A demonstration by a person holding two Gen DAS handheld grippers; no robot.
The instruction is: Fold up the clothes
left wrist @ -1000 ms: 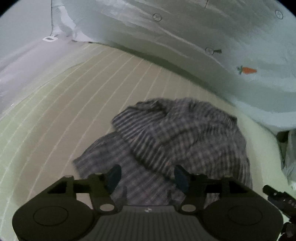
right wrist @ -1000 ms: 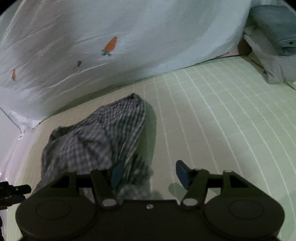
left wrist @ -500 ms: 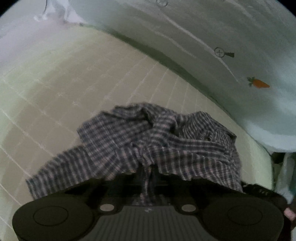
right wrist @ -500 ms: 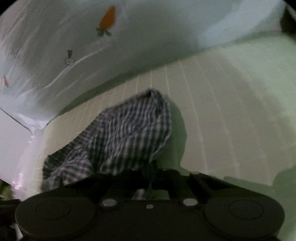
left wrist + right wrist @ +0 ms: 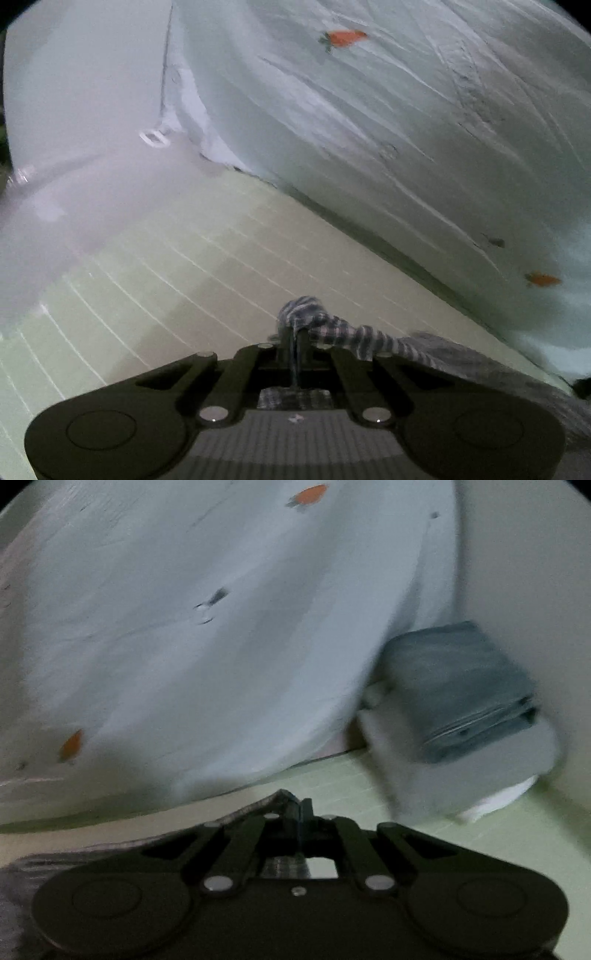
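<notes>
A grey-and-white checked garment (image 5: 354,338) is pinched at one edge by my left gripper (image 5: 295,338), which is shut on a bunched corner; the cloth trails off to the right and down. In the right wrist view my right gripper (image 5: 297,812) is shut on another edge of the same checked garment (image 5: 236,814), which stretches away to the left, blurred by motion. Most of the garment is hidden below both gripper bodies.
A pale green mat with white grid lines (image 5: 166,280) lies underneath. A light blue sheet with carrot prints (image 5: 369,129) hangs behind. A stack of folded grey-blue and white cloth (image 5: 465,701) sits at the back right by the wall.
Both grippers were open over the crumpled garment, then closed on its edges. They have since lifted and swung apart, pulling the cloth taut between them.
</notes>
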